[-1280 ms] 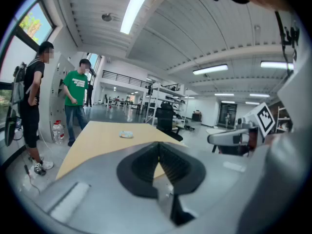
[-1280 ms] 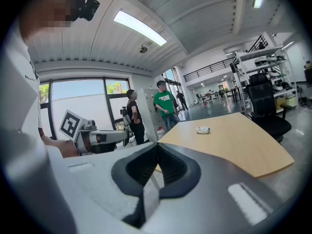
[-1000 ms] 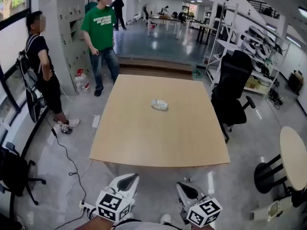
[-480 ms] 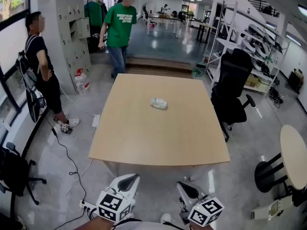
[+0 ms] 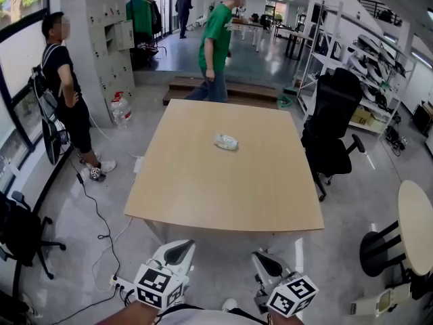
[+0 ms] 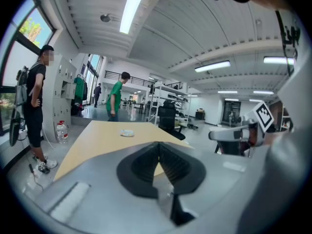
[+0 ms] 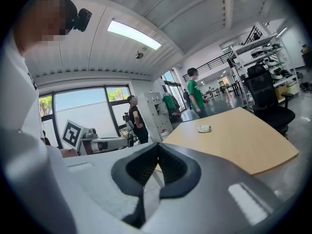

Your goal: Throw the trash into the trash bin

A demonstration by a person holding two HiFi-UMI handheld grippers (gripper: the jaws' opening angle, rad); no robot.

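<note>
A small crumpled white piece of trash (image 5: 226, 141) lies near the middle of the light wooden table (image 5: 223, 195). It also shows far off in the left gripper view as the trash (image 6: 127, 133) and in the right gripper view as the trash (image 7: 204, 128). My left gripper (image 5: 178, 252) and right gripper (image 5: 264, 262) hang side by side short of the table's near edge, well away from the trash. The left gripper (image 6: 158, 145) and the right gripper (image 7: 157, 146) are both shut, pads meeting, with nothing between them. No trash bin shows in any view.
A person in a green shirt (image 5: 218, 39) walks past the table's far end. Another person in black (image 5: 64, 80) stands at the left by lockers. A black office chair (image 5: 331, 124) stands at the table's right side, a round table (image 5: 416, 225) farther right, and a cable (image 5: 101, 229) runs across the floor.
The person in the green shirt has walked from the far left to behind the table's far edge. Both grippers have stayed where they were, still shut.
</note>
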